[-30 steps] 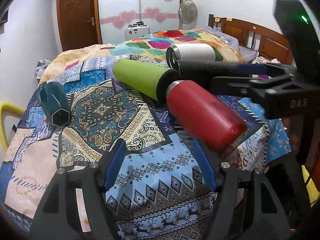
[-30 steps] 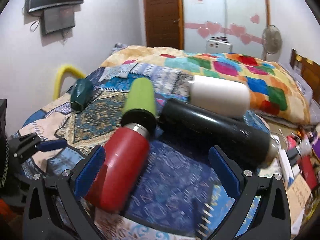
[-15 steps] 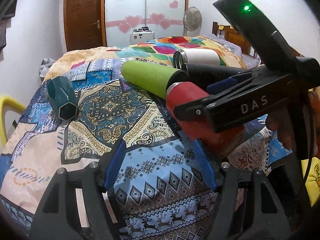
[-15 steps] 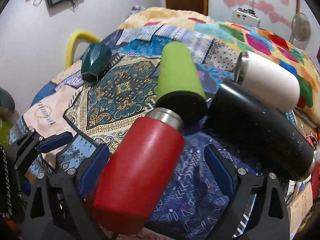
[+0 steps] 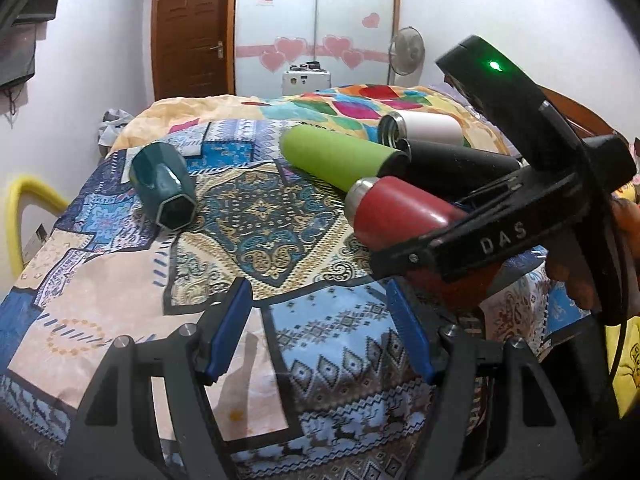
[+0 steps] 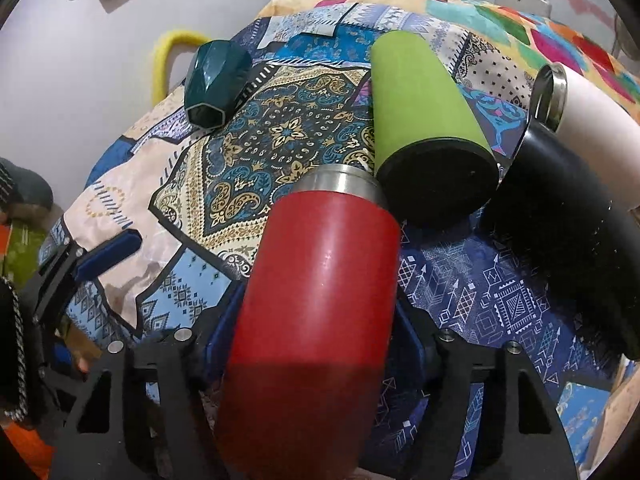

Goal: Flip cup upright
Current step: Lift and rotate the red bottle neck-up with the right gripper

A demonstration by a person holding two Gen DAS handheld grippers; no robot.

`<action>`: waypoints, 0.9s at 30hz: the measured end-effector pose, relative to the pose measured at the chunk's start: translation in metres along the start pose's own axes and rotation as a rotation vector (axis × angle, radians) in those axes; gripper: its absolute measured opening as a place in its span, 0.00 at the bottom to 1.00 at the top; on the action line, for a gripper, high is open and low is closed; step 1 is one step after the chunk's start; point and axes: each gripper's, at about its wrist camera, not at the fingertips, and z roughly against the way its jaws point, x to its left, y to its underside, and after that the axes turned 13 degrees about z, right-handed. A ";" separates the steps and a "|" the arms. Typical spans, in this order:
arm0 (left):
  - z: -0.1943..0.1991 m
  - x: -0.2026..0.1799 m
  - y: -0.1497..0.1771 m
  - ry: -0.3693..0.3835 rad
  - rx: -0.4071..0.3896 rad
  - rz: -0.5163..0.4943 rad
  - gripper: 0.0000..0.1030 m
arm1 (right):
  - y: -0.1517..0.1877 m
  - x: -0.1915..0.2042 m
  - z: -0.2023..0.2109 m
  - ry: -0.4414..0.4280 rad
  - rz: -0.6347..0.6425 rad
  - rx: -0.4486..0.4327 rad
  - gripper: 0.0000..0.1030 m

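Observation:
A red cup with a steel rim lies on its side on the patterned bedspread; it also shows in the left wrist view. My right gripper is shut on the red cup, its blue pads pressed against both sides of the body. In the left wrist view the right gripper's black body covers the cup's far end. My left gripper is open and empty, low over the bedspread just left of the red cup.
A green cup, a black cup and a white cup lie on their sides close behind the red one. A dark teal faceted cup lies apart at the left. A yellow bar stands at the bed's left edge.
My right gripper moved forward and down over the red cup and closed on it. The left gripper drew back slightly and stayed open.

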 end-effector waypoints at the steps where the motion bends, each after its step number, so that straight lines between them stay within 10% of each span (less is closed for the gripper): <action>1: 0.001 0.001 0.000 -0.002 -0.003 0.002 0.67 | 0.002 0.002 0.002 0.004 0.007 -0.004 0.60; 27: 0.044 -0.007 -0.032 -0.021 -0.143 0.053 0.80 | 0.013 0.008 0.084 0.096 0.036 -0.369 0.57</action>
